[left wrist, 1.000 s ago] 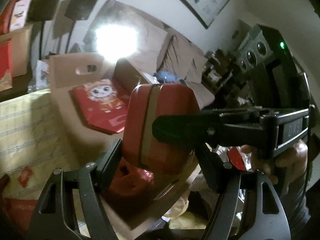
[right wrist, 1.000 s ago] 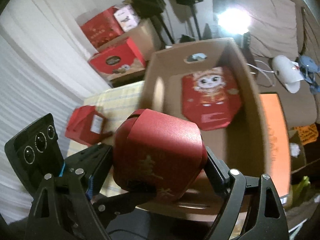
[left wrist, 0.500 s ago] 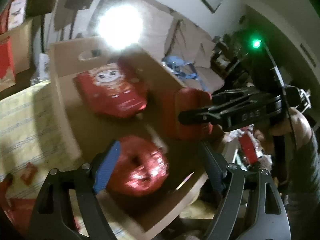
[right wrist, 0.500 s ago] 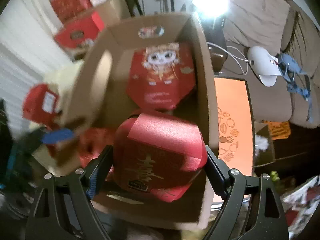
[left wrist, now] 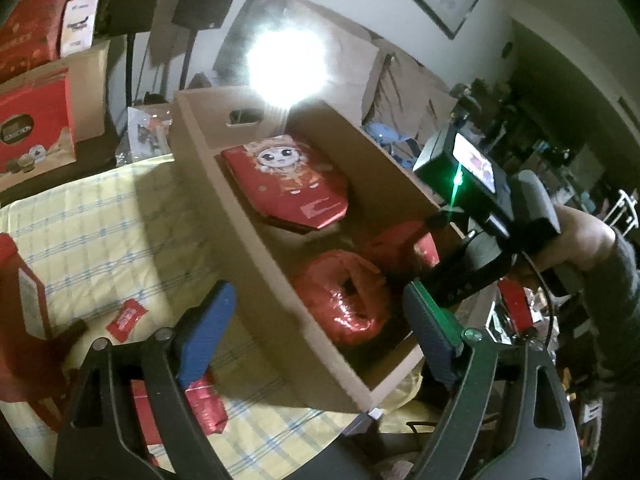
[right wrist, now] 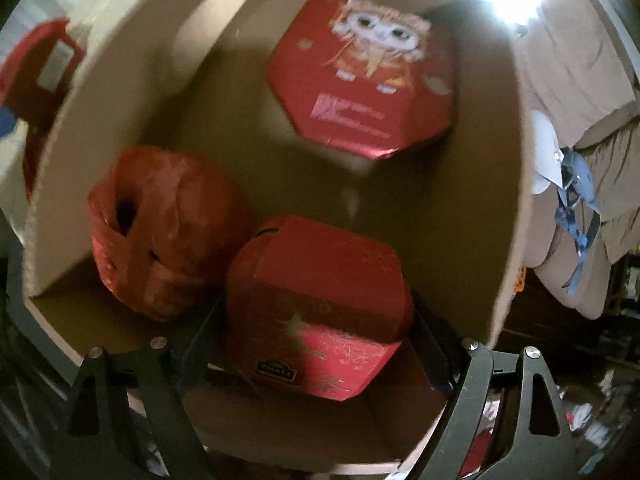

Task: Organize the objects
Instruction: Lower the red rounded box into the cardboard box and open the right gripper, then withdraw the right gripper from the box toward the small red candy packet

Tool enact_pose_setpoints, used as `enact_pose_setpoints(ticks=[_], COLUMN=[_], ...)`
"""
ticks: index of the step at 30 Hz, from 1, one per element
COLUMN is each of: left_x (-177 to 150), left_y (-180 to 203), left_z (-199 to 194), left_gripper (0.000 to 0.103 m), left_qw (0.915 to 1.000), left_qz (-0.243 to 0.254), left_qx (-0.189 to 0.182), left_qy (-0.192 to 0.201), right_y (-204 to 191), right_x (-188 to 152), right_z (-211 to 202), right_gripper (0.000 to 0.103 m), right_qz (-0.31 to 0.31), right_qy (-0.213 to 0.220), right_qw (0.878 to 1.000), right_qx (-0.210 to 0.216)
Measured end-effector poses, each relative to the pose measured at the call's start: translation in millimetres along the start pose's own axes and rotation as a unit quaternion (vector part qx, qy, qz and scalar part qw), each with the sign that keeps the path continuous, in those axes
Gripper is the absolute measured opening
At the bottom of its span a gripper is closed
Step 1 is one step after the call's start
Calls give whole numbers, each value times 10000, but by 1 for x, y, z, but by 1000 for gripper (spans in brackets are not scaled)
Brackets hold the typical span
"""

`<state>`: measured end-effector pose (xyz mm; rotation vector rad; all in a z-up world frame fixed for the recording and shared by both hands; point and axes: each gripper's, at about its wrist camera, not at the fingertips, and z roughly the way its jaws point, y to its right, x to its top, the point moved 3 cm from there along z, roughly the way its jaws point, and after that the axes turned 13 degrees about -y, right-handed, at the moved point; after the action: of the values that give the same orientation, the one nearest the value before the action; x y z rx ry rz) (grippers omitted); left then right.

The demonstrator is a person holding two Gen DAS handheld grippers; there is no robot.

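Red gift box (right wrist: 320, 312): inside the cardboard box (right wrist: 508, 216), at its near end, clamped between the right gripper (right wrist: 316, 344) fingers.
Crinkled red bag (right wrist: 160, 232): just beside it, against the box's left wall.
Hexagonal cartoon box (right wrist: 360, 76): far end.
Left gripper (left wrist: 316, 328): jaws just widening, empty, straddling the box's wall.

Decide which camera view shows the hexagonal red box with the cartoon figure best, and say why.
The right wrist view: it looks straight down into the cardboard box, so the hexagonal red box shows its whole lid. The left wrist view shows it at a slant and smaller, with glare just above.
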<state>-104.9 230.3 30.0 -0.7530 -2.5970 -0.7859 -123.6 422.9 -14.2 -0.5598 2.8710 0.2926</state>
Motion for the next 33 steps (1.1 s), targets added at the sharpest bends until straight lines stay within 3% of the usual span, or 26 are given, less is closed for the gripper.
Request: enact_pose_setpoints(ticks=[5,12,16,23,33], left_x=[-6,-9,-11,-16,-35], left_y=[-10,-25,-35,-51,-78], left_z=[-6,-20,-41,-70,-96], left_gripper=[91,92,98,99,103], left_qw=[9996,9986,9964,9868,9785], left_qz=[-30,-163,-263,-334,-541], left_qx=[277,501,718,1467,1884], left_qy=[26,106,362,601,635], right_y=[1,15,10,-41,-103], right_x=[-2,-10,-14,-5,17], right_z=[7,-25,-55,-104,-129], right_gripper=[89,90,90,90,90], right_qz=[-6,273,364,297,-7], right_qy=[-10,567,1075,2009,2501], right_qw=[9998,9980,9934,9785,9654], right_qx=[-219,31,161,372,743])
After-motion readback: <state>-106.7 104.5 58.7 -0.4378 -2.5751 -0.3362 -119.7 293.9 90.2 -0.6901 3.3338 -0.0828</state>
